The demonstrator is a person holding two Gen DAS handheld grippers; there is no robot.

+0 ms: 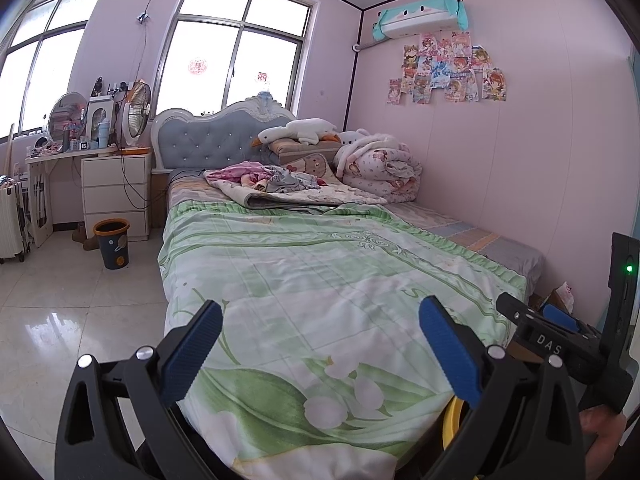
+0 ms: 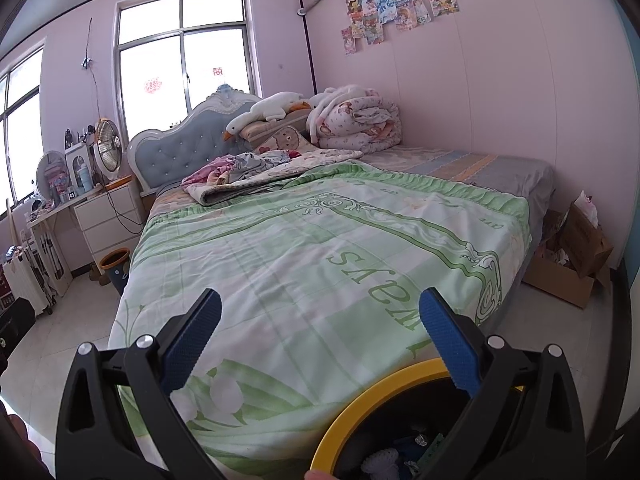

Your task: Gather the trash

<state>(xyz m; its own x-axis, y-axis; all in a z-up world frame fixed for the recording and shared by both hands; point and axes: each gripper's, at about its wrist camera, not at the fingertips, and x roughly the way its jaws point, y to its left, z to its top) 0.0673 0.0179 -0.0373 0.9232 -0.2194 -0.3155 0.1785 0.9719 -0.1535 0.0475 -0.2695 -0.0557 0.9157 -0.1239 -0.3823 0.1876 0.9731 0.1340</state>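
While both tools hang over the foot end of the bed (image 1: 320, 272), neither grips anything: the left hand-held gripper (image 1: 320, 344) has its blue-padded fingers (image 1: 192, 352) spread wide over the green floral quilt (image 1: 304, 280), and the right hand-held gripper (image 2: 320, 340) is spread just as wide, with only bedding between its pads (image 2: 448, 340). At the foot edge of the bed, low in the right wrist view, sits a yellow-rimmed bin (image 2: 360, 400) with a dark inside — a few scraps (image 2: 380, 460) lie in it, white and bluish, too small to name. A sliver of that yellow rim shows in the left wrist view too, just beside the right finger. Down the left side of the bed, on the tiled floor (image 1: 60, 320) near the white drawers (image 1: 116, 192), stands a dark wastebasket with an orange rim (image 1: 113, 243). At the head end lie a rumpled blanket (image 1: 292, 190), a bundled quilt (image 1: 380, 168) against the wall, and a plush goose (image 1: 296, 131) on the pillows. By the right corner of the foot end, on the floor against the wall, an open cardboard box (image 2: 576, 256) holds crumpled paper. In the left wrist view the other gripper's black body, marked DAS, shows at the right edge with a green light lit.
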